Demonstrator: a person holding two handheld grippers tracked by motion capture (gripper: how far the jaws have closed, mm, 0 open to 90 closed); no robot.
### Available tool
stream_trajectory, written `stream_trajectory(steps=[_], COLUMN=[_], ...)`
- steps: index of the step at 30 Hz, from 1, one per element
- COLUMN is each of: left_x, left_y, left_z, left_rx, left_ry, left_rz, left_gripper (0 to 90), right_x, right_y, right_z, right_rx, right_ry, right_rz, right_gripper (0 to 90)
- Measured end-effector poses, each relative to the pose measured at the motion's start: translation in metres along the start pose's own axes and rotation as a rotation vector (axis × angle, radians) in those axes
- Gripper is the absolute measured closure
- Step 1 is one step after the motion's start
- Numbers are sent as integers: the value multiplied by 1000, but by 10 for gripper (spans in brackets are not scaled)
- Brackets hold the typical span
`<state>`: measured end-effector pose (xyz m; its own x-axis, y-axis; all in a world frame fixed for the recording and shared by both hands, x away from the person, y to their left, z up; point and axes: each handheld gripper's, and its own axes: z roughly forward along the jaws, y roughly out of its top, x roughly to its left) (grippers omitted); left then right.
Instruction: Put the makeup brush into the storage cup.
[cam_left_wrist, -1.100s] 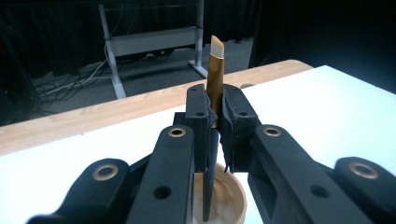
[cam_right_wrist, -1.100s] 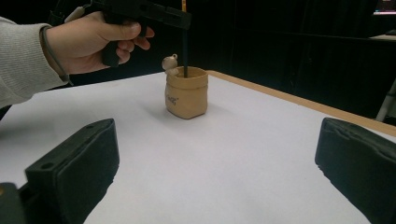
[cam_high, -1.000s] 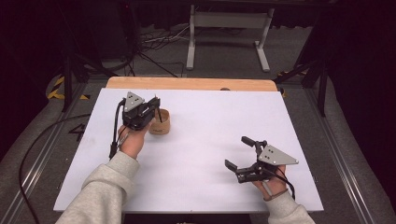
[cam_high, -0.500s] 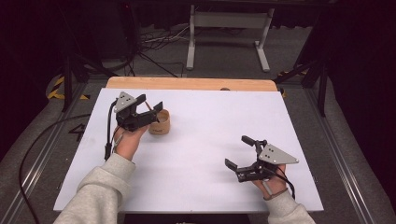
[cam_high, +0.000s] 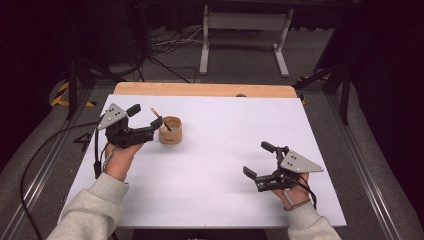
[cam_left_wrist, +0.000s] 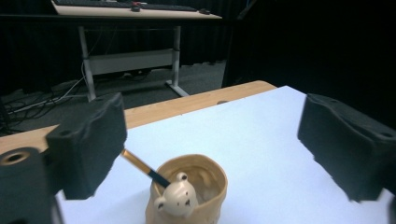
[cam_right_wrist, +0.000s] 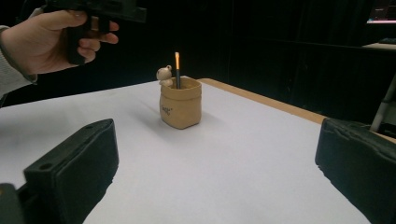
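A small tan pot with a little bear figure on its rim stands on the white table, left of centre. An orange-and-black pencil leans inside it. My left gripper hovers just left of the pot, raised above the table, open and holding nothing. My right gripper is open near the front right of the table, far from the pot.
A wooden strip runs along the table's far edge. Beyond it are a white desk frame, floor cables and dark surroundings. The hand on the left gripper is at the upper left of the right gripper view.
The left gripper has drawn back from over the pot, moving left and toward the person. The right gripper has stayed where it was.
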<state>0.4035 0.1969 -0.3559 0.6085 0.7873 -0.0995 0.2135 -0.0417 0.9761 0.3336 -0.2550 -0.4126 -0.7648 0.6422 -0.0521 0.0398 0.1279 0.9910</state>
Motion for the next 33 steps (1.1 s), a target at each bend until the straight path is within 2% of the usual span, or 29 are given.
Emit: stream_trajectory(steps=[2, 5, 11, 18, 25, 33], left_x=[-2, -4, -7, -10, -13, -16], left_y=[-2, -6, -14, -26, -40, -59], left_z=[-7, -15, -31, -49, -58, -62], left_rx=[5, 5, -12, -24, -22, -9], left_ry=[-11, -35, -60, -97, -129, -145], left_rz=[15, 14, 12, 28, 39, 37], left_gripper=[38, 27, 25, 25, 25, 25], right_x=[-3, -6, -9, -9, -10, -11], right_y=[1, 2, 3, 2, 1, -1], right_z=[-3, -5, -7, -5, -6, -11], right_rx=[-4, 0, 7, 19, 28, 27], right_ry=[-5, -10, -13, -2, 2, 14], right_rz=[2, -1, 3, 3, 0, 2], right_gripper=[0, 0, 0, 0, 0, 0])
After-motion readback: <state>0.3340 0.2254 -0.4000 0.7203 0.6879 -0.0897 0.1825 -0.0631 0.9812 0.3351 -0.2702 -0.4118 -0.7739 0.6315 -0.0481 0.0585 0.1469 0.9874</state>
